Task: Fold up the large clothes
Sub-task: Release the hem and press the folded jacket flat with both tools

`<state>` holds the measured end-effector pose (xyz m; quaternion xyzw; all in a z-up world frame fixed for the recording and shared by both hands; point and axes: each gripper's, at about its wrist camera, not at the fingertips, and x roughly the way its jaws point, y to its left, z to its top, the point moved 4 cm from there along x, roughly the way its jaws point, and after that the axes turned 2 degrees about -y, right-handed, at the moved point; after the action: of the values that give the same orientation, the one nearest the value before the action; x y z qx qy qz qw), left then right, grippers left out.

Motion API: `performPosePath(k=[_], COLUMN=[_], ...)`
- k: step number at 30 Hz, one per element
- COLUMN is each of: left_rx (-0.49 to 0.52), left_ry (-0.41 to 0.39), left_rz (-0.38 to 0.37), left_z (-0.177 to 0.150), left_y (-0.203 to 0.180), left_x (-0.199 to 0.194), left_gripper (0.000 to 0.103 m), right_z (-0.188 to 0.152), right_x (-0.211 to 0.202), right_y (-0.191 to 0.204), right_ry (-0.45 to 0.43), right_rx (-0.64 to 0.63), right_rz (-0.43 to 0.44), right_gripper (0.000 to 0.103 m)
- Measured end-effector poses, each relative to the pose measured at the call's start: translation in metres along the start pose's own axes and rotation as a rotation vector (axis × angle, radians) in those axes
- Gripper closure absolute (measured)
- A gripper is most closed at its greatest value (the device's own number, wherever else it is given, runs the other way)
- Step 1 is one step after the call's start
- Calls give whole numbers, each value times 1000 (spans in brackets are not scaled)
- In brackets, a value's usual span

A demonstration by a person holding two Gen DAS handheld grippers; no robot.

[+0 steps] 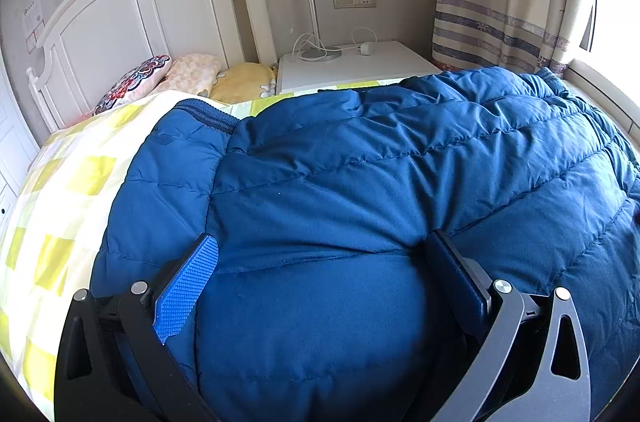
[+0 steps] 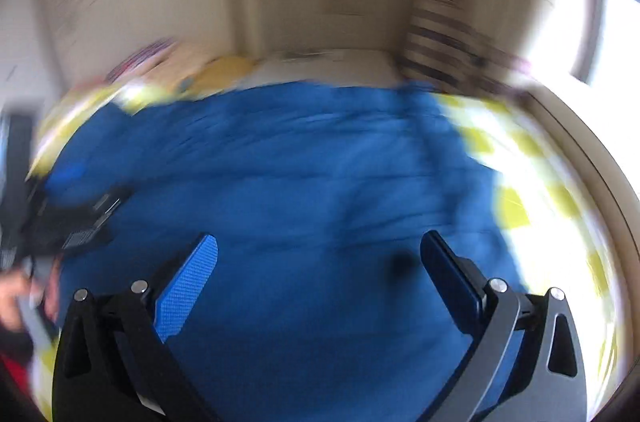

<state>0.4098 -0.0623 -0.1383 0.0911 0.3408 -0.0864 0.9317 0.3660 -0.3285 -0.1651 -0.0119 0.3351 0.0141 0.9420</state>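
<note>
Jaws of the left gripper (image 1: 320, 254) stood spread wide in the left wrist view, a swell of the blue padded jacket (image 1: 360, 182) bulging up between them and pressing against both pads, though nothing was pinched. The jacket lay across a bed with a yellow-checked sheet (image 1: 60, 190), one sleeve or side panel (image 1: 168, 174) turned toward the white headboard (image 1: 120, 6), with pillows (image 1: 188, 74) beyond it and a white nightstand (image 1: 360, 66) carrying a lamp base (image 1: 320, 53) near the striped curtain (image 1: 500, 22)

In the right wrist view, heavily smeared by motion, the right gripper (image 2: 318, 254) also showed its jaws held apart with nothing between them, poised above the same jacket (image 2: 300, 174). At the left edge a dark shape, probably the other gripper, and a person's hand (image 2: 16, 298) were too blurred to read

Judged from both views, the jacket lay spread on the bed with no clear fold made, and the step in hand looked like flattening or positioning for a hold. The next move likely called for both grippers to close on an edge or sleeve, biting deep enough that the slippery, puffy fabric did not spring free
</note>
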Motion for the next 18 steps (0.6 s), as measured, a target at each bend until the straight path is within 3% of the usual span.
performPosePath(k=[2, 8, 10, 12, 15, 18], left_rx=[-4, 0, -1, -1, -10, -19], left_ry=[-2, -3, -4, -5, -5, -4], left_rz=[-2, 2, 1, 1, -12, -20], left_z=[1, 0, -1, 0, 0, 1], left_y=[1, 0, 0, 0, 1, 2], left_x=[0, 2, 1, 1, 2, 2], left_gripper=[4, 4, 4, 4, 4, 4], right_z=[-12, -5, 2, -1, -17, -22], right_x=[11, 9, -2, 1, 14, 18], right_y=[20, 9, -10, -44, -69, -63], right_ry=[6, 44, -5, 14, 28, 21], right_rx=[-73, -74, -41, 57, 128, 99], right_rz=[-42, -30, -95, -139, -55, -92], right_gripper=[2, 2, 2, 2, 2, 2])
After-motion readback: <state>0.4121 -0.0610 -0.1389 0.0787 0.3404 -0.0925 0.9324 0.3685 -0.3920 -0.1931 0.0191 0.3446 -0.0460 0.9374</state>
